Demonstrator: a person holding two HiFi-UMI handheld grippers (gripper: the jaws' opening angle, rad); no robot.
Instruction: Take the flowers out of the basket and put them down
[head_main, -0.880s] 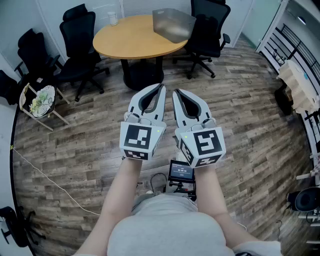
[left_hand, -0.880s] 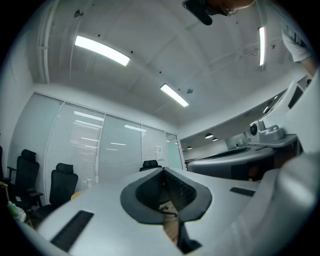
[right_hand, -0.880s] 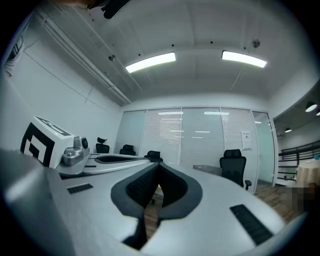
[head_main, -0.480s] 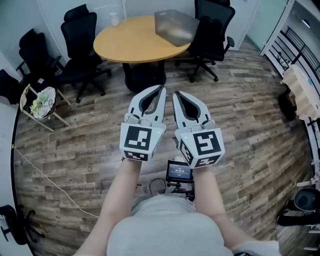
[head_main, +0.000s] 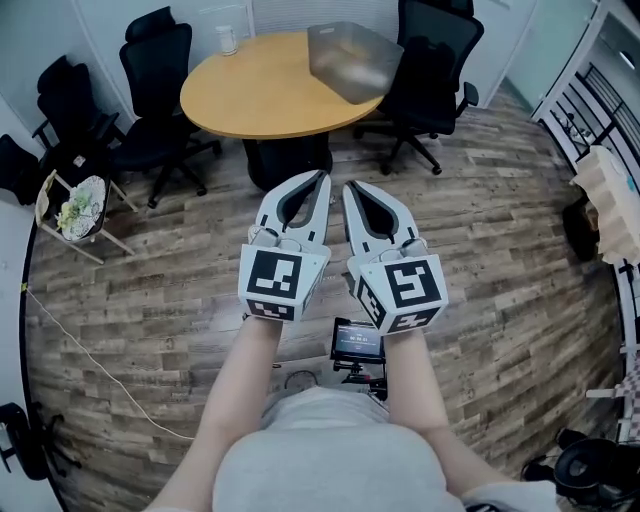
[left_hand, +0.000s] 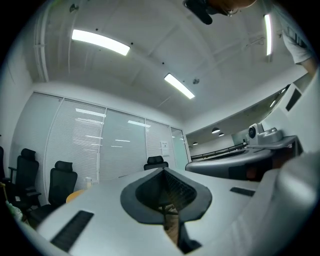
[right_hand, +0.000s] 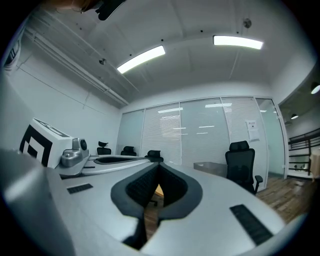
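Observation:
White and green flowers (head_main: 76, 205) lie in a shallow basket (head_main: 52, 190) on a small wooden stand at the far left of the floor, beside the black chairs. My left gripper (head_main: 322, 174) and right gripper (head_main: 349, 185) are held side by side in front of me at mid-room, far from the basket. Both point toward the round table, and both are shut with nothing between the jaws. In the left gripper view the left gripper (left_hand: 164, 170) has its tips meeting. The right gripper (right_hand: 159, 165) looks the same in its own view.
A round wooden table (head_main: 250, 90) stands ahead with a grey bin (head_main: 350, 58) and a small cup (head_main: 227, 40) on it. Black office chairs (head_main: 160, 80) ring it. A cable (head_main: 90, 360) runs over the wood floor at left. Racks (head_main: 608, 200) stand at right.
Both grippers have kept their place, side by side and shut. The head view has shifted slightly, so the things at the right edge sit a little further right.

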